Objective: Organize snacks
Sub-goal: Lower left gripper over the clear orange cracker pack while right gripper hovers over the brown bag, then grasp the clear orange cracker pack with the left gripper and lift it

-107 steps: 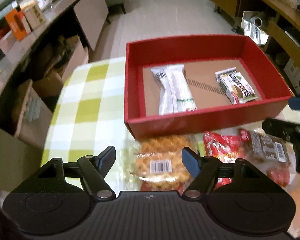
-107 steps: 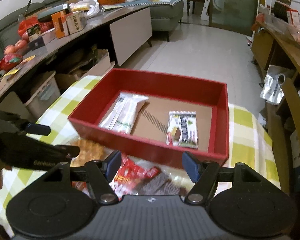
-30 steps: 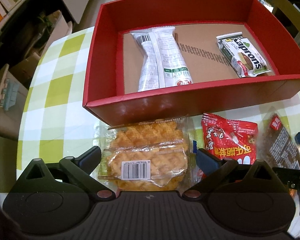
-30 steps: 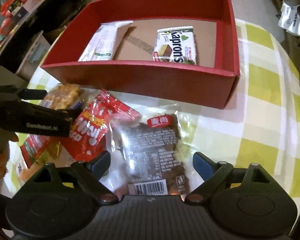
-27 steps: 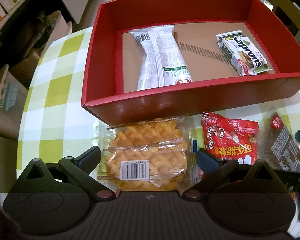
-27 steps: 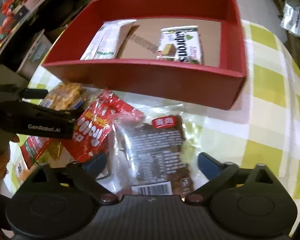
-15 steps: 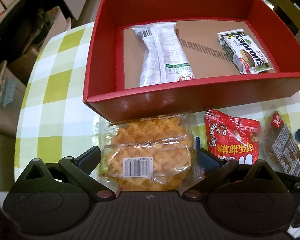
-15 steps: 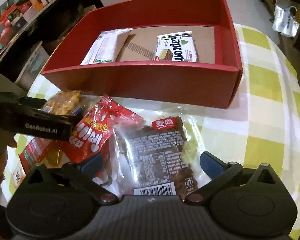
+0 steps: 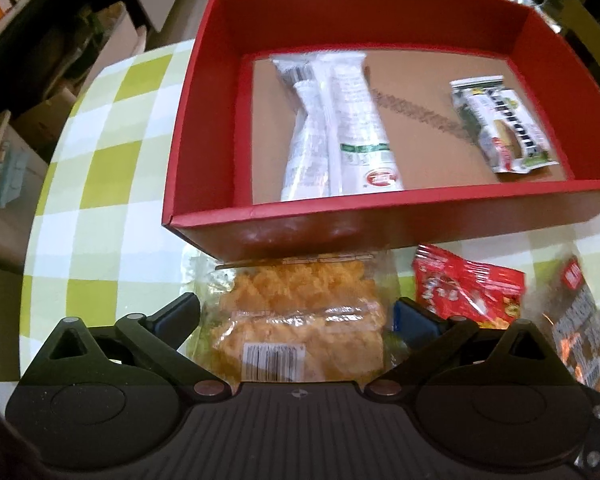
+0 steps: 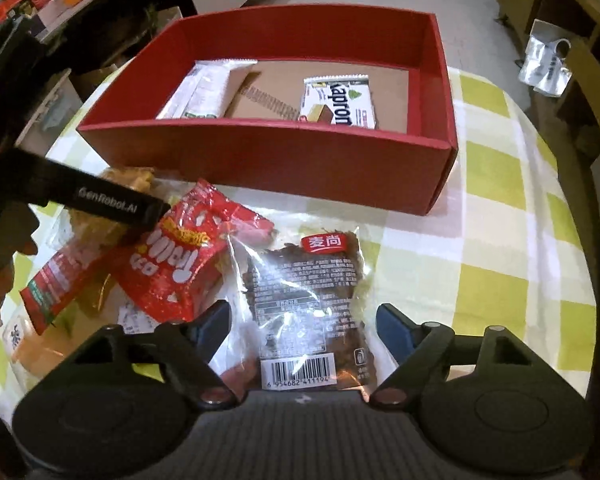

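Left hand-held gripper hangs low over the checked surface, jaws spread wide either side of the clear waffle pack; the blue pads sit right at the wrapper's edges, though whether they press on it is hard to tell. That pack lies just in front of the near wall of the red box. To its right, the red snack bag, then the dark brown snack pack at the frame edge.

Over on the right wrist view, the right hand-held gripper has just been closing, jaws now at a middling width around the dark brown snack pack, which lies flat on the surface between the pads, barcode toward the camera; a gap shows on each side. The red snack bag overlaps its left edge.

Inside the red box: a white packet on the left, a Kaprons wafer on the right, well apart on the cardboard floor.
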Demonstrator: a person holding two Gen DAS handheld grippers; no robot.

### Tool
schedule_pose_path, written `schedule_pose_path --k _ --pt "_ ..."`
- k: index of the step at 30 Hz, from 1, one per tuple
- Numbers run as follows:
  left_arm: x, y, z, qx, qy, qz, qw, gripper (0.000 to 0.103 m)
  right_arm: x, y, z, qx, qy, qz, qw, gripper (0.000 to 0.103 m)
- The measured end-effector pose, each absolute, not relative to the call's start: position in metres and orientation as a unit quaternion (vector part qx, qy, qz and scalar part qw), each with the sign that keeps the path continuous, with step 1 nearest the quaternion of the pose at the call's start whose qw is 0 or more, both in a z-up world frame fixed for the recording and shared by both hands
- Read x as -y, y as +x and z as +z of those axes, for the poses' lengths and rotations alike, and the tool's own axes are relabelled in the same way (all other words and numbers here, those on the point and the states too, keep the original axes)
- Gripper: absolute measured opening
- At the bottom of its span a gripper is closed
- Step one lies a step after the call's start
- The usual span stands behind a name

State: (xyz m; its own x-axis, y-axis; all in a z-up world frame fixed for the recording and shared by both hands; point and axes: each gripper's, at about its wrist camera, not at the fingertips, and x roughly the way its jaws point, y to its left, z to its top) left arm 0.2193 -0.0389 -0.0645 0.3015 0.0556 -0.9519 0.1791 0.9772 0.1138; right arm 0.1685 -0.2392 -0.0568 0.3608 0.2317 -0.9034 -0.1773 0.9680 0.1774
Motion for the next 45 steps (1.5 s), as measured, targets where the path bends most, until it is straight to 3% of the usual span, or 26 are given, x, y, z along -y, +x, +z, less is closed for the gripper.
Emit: schedule_pose_path --k 6,20,23,25,28,30,32,36,45 --pt "0.040 0.219 -0.058 -0.583 0.104 -0.033 0.805 0.085 0.251 0.175 -0.043 -0.534 0.042 0.120 0.836 0.087" --pt "0.022 0.206 -0.026 -0.576 0.037 -0.074 0.813 0.077 0.240 0.174 -0.033 -0.523 0.037 0.137 0.841 0.087" --pt "0.021 0.202 -0.019 -0.570 0.042 -0.079 0.817 0.054 0.237 0.175 -0.033 -0.524 0.032 0.135 0.840 0.087" --pt "0.026 0.198 -0.020 -0.564 0.066 -0.075 0.820 0.054 0.235 0.175 -0.033 -0.524 0.028 0.134 0.841 0.087" --pt "0.030 0.196 -0.026 -0.564 0.086 -0.069 0.818 0.059 0.233 0.176 -0.034 -0.525 0.023 0.133 0.840 0.087" --pt "0.024 0.200 -0.031 -0.572 0.071 -0.071 0.814 0.084 0.232 0.176 -0.036 -0.527 0.022 0.132 0.839 0.087" --pt "0.019 0.205 -0.039 -0.583 0.054 -0.069 0.808 0.089 0.233 0.178 -0.039 -0.530 0.023 0.129 0.838 0.087" --pt "0.019 0.211 -0.053 -0.593 0.088 -0.035 0.800 0.097 0.231 0.179 -0.043 -0.536 0.019 0.130 0.834 0.087" --pt "0.016 0.205 -0.056 -0.608 0.109 -0.046 0.785 0.103 0.215 0.176 -0.038 -0.530 -0.007 0.139 0.837 0.087"
